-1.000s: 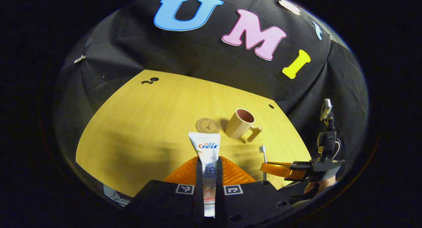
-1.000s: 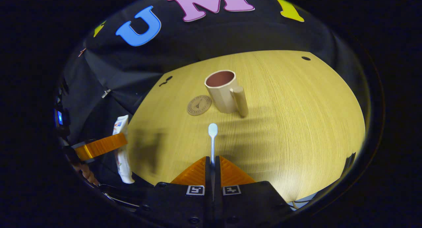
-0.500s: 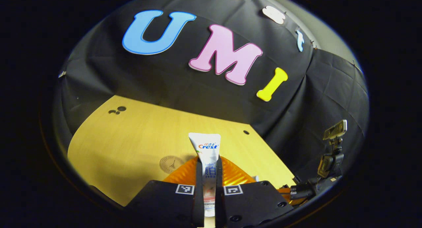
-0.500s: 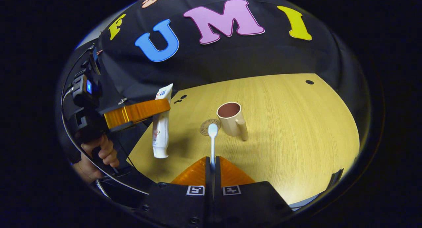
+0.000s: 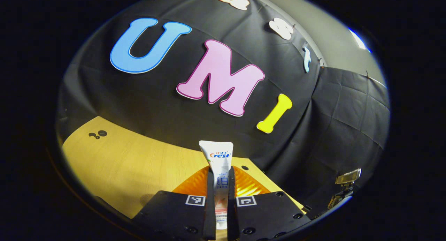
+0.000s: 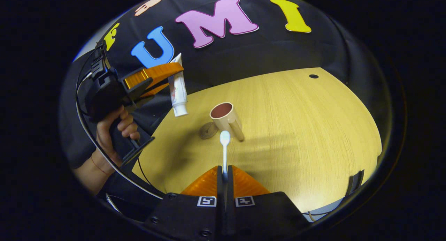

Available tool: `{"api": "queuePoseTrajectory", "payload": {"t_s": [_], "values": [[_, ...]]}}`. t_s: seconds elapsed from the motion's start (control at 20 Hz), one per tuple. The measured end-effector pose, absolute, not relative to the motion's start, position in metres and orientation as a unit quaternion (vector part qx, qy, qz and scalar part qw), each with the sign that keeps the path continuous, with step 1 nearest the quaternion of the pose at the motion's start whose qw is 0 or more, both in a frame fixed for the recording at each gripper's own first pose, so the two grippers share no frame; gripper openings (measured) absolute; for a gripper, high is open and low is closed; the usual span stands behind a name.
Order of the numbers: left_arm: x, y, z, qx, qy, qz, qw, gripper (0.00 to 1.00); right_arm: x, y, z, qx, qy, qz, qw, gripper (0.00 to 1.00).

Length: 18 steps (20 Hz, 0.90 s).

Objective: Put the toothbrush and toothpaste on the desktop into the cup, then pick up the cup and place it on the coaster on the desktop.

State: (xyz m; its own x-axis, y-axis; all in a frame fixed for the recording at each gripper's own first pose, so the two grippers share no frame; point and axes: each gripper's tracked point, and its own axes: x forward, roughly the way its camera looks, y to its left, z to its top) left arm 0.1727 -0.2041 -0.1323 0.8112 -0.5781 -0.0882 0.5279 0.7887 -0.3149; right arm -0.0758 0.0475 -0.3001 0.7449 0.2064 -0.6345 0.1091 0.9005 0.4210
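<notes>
Right gripper view looks down the right claw (image 6: 224, 171), whose fingers are closed narrow on the handle of the toothbrush (image 6: 224, 148), its head pointing toward the cup (image 6: 223, 114). The cup stands upright and empty-looking on the worktop (image 6: 296, 129), toward the far left part of the surface, handle turned toward the camera. Just beside it on the left lies the round coaster (image 6: 208, 130), with nothing on it. The left claw (image 6: 174, 72) hangs in the air above the worktop's left edge, gripped by a hand (image 6: 116, 129), and clamps the toothpaste (image 6: 177, 91) near its crimped end so the capped end dangles downward, up and left of the cup.

In the left gripper view, the same claw (image 5: 221, 185) pinches the tube (image 5: 218, 164) between its fingers, aimed more at the booth wall than at the surface.

Judging by this, both items are lifted but neither is in the cup, so both insertions and the move of the cup onto the coaster remain. Room is generous: the right and near parts of the worktop are bare. The tight spot is the cup's mouth, with two claws approaching one opening and the coaster close alongside.
</notes>
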Motion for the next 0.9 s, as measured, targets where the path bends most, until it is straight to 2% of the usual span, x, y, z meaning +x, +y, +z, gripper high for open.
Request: {"api": "queuePoseTrajectory", "payload": {"t_s": [0.2, 0.35, 0.9], "values": [[0.212, -0.205, -0.135, -0.151, 0.056, -0.263, 0.951, 0.18, -0.088, 0.038, -0.306, 0.226, 0.368, 0.011, 0.902, 0.05], [0.228, -0.216, -0.146, -0.156, 0.036, -0.271, 0.949, 0.18, -0.1, 0.029, -0.312, 0.227, 0.374, 0.005, 0.899, 0.05], [0.257, -0.232, -0.246, -0.085, 0.1, -0.24, 0.962, 0.19, -0.109, 0.018, -0.322, 0.253, 0.375, -0.018, 0.892, 0.05]]}}
